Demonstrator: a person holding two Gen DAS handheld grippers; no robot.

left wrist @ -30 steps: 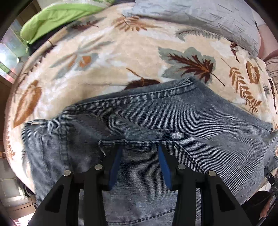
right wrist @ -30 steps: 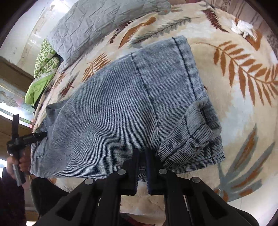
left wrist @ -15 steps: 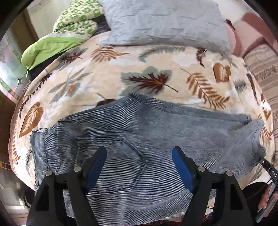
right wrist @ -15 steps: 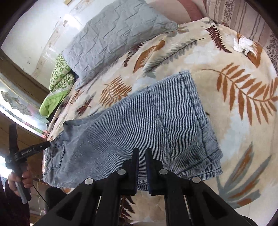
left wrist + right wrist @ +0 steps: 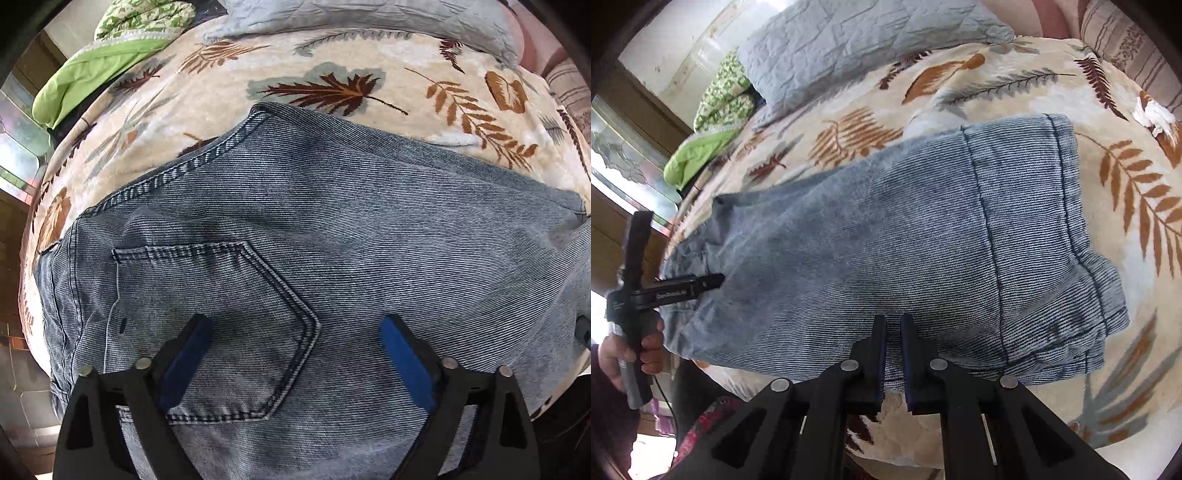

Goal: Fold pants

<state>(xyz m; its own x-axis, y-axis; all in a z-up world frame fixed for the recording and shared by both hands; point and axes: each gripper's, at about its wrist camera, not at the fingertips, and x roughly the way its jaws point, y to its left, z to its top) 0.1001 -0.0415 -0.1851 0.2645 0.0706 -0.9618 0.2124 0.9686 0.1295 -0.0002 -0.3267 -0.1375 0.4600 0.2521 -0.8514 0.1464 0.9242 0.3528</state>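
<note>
The pants (image 5: 886,240) lie folded on the bed (image 5: 1015,85). The left claw (image 5: 295,354) hangs released over the back pocket (image 5: 207,314); the right claw (image 5: 893,354) is clenched, empty. Risk: the loose hem stack (image 5: 1082,332) may slip apart when lifted.

Both wrist views look down close over the jeans (image 5: 332,229) (image 5: 886,236) on the bed (image 5: 332,55) (image 5: 1052,85), left view nearer.

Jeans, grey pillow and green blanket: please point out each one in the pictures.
jeans (image 5: 369,229): left wrist view, on the flat denim above the back pocket.
grey pillow (image 5: 857,44): right wrist view, on the middle of its quilted top.
green blanket (image 5: 99,70): left wrist view, on its plain green fold.
</note>
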